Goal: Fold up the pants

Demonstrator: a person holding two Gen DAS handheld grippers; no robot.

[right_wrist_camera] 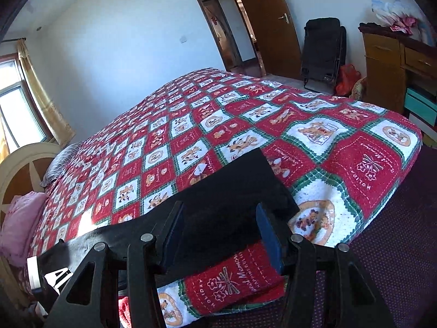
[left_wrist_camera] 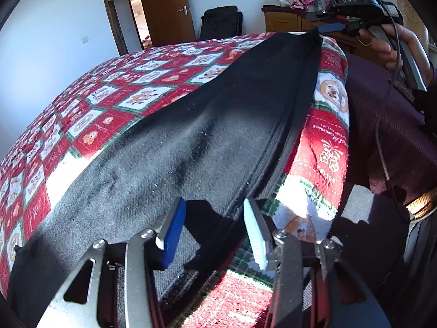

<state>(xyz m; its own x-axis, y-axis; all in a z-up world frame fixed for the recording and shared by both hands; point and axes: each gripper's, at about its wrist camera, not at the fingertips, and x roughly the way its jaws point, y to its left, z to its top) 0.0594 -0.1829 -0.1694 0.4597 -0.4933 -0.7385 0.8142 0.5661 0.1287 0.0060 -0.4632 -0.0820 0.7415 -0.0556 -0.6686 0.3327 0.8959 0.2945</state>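
Both grippers, left gripper [left_wrist_camera: 215,232] and right gripper [right_wrist_camera: 224,235], straddle the pants [left_wrist_camera: 218,125] edge on the bed [left_wrist_camera: 123,93], jaws partly open, not yet pinching; next, clamp and lift.

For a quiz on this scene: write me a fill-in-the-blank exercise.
1. The pants are ____ in colour.
2. They lie on a red, white and green ____ covering the bed.
3. The wooden door stands ____.
4. Beside the headboard lies a ____ pillow.

Missing words: black; quilt; open; pink
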